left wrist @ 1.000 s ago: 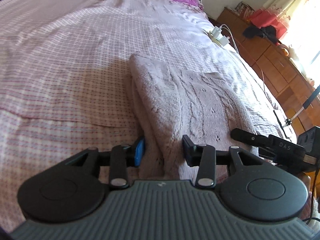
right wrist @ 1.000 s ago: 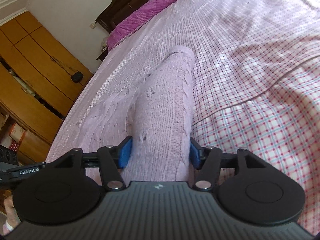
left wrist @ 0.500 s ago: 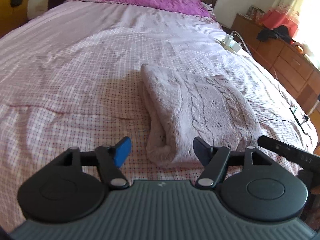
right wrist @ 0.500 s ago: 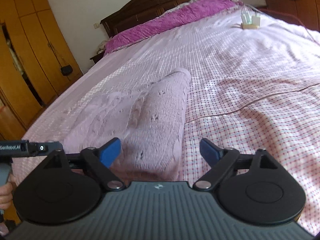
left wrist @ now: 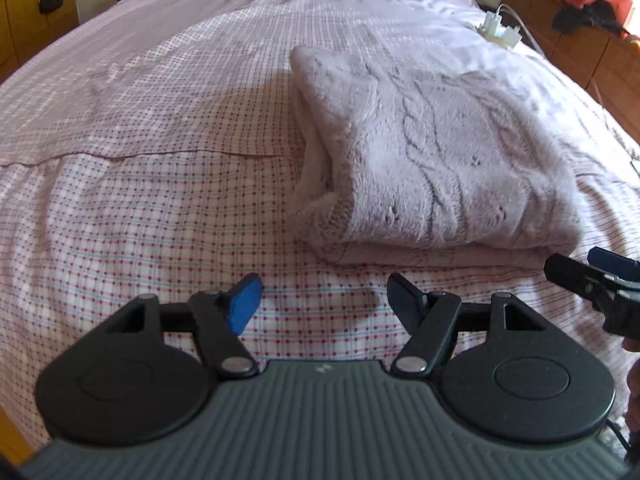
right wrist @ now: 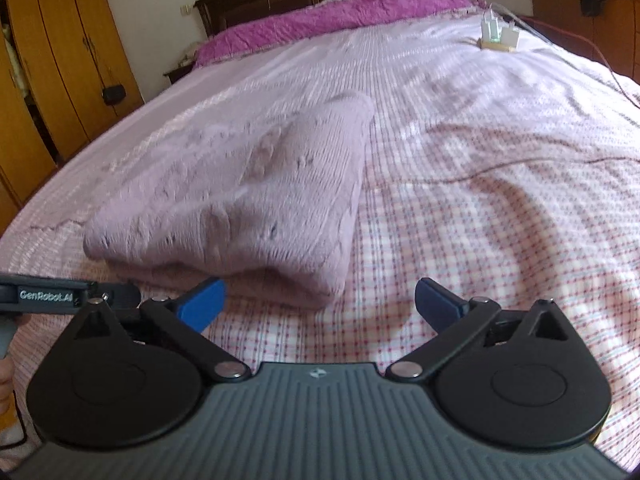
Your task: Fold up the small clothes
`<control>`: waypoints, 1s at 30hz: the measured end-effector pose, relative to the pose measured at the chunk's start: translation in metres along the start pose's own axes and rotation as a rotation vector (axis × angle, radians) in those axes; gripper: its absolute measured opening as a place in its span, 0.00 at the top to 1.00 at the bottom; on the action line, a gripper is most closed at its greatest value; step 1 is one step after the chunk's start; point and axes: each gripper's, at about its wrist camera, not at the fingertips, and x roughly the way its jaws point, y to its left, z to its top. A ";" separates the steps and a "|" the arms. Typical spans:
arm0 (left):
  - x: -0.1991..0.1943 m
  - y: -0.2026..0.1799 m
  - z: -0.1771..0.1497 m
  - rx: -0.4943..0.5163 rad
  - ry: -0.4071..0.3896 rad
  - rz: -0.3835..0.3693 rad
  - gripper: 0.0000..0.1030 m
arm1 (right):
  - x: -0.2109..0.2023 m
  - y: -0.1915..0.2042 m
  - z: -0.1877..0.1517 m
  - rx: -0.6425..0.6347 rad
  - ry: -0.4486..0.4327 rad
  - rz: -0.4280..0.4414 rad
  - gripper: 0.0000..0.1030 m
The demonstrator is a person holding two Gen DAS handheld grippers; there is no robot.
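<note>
Sweater (left wrist: 432, 160), pale lilac cable knit, folded into a thick rectangle on checked bedspread (left wrist: 160, 184), nearer the bed's right side in the left wrist view. Left gripper (left wrist: 322, 300) spread wide, empty, hovering just short of the sweater's near edge. Right gripper (right wrist: 318, 300) likewise splayed wide, holding nothing, near the fold's corner (right wrist: 328, 280). Purple pillow (right wrist: 332, 20) at the headboard; white charger (right wrist: 498, 36) far off on the bed.

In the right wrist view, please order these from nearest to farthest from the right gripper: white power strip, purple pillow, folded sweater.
From the right gripper:
1. Folded sweater, just ahead, left.
2. White power strip, far right on the bed.
3. Purple pillow, at the headboard.
</note>
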 end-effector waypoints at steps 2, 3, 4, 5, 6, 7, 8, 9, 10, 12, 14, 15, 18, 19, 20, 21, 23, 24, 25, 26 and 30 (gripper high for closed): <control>0.002 -0.003 -0.002 0.010 0.002 0.013 0.30 | 0.005 0.002 -0.003 -0.006 0.018 -0.009 0.00; 0.003 -0.005 -0.002 0.017 0.003 0.021 0.29 | 0.007 0.003 -0.004 -0.011 0.024 -0.015 0.00; 0.003 -0.006 -0.003 0.025 0.002 0.028 0.29 | 0.009 0.004 -0.005 -0.017 0.029 -0.022 0.00; 0.004 -0.008 -0.004 0.033 0.003 0.036 0.29 | 0.010 0.006 -0.007 -0.023 0.032 -0.029 0.00; 0.004 -0.009 -0.005 0.036 0.003 0.042 0.29 | 0.011 0.006 -0.008 -0.031 0.034 -0.035 0.00; 0.005 -0.010 -0.005 0.037 0.003 0.048 0.29 | 0.012 0.007 -0.008 -0.036 0.035 -0.039 0.00; 0.005 -0.010 -0.005 0.038 0.003 0.053 0.29 | 0.012 0.008 -0.009 -0.039 0.035 -0.042 0.00; 0.005 -0.011 -0.005 0.038 0.003 0.055 0.28 | 0.012 0.008 -0.009 -0.040 0.036 -0.045 0.00; 0.005 -0.011 -0.006 0.037 0.003 0.055 0.26 | 0.013 0.008 -0.010 -0.038 0.036 -0.045 0.00; 0.006 -0.012 -0.006 0.036 0.003 0.046 0.20 | 0.013 0.008 -0.010 -0.033 0.036 -0.046 0.00; 0.005 -0.013 -0.007 0.039 0.003 0.045 0.19 | 0.014 0.007 -0.010 -0.028 0.035 -0.045 0.00; 0.005 -0.014 -0.008 0.043 0.001 0.050 0.19 | 0.014 0.008 -0.010 -0.026 0.035 -0.046 0.00; 0.006 -0.016 -0.009 0.049 -0.001 0.055 0.19 | 0.014 0.007 -0.011 -0.018 0.035 -0.046 0.00; 0.006 -0.016 -0.009 0.047 -0.002 0.055 0.19 | 0.014 0.007 -0.011 -0.017 0.035 -0.046 0.00; 0.005 -0.015 -0.009 0.044 -0.003 0.054 0.19 | 0.015 0.007 -0.011 -0.015 0.035 -0.046 0.00; 0.005 -0.015 -0.009 0.042 -0.004 0.053 0.19 | 0.015 0.007 -0.011 -0.014 0.035 -0.046 0.00; 0.005 -0.015 -0.009 0.041 -0.006 0.052 0.19 | 0.015 0.006 -0.011 -0.011 0.036 -0.045 0.00; 0.005 -0.015 -0.009 0.041 -0.006 0.052 0.19 | 0.015 0.006 -0.011 -0.011 0.036 -0.045 0.00; 0.005 -0.015 -0.009 0.041 -0.006 0.053 0.19 | 0.015 0.006 -0.011 -0.011 0.036 -0.045 0.00; 0.005 -0.015 -0.009 0.041 -0.005 0.053 0.19 | 0.015 0.006 -0.011 -0.011 0.036 -0.045 0.00; 0.005 -0.015 -0.009 0.041 -0.005 0.052 0.19 | 0.015 0.006 -0.011 -0.010 0.037 -0.045 0.00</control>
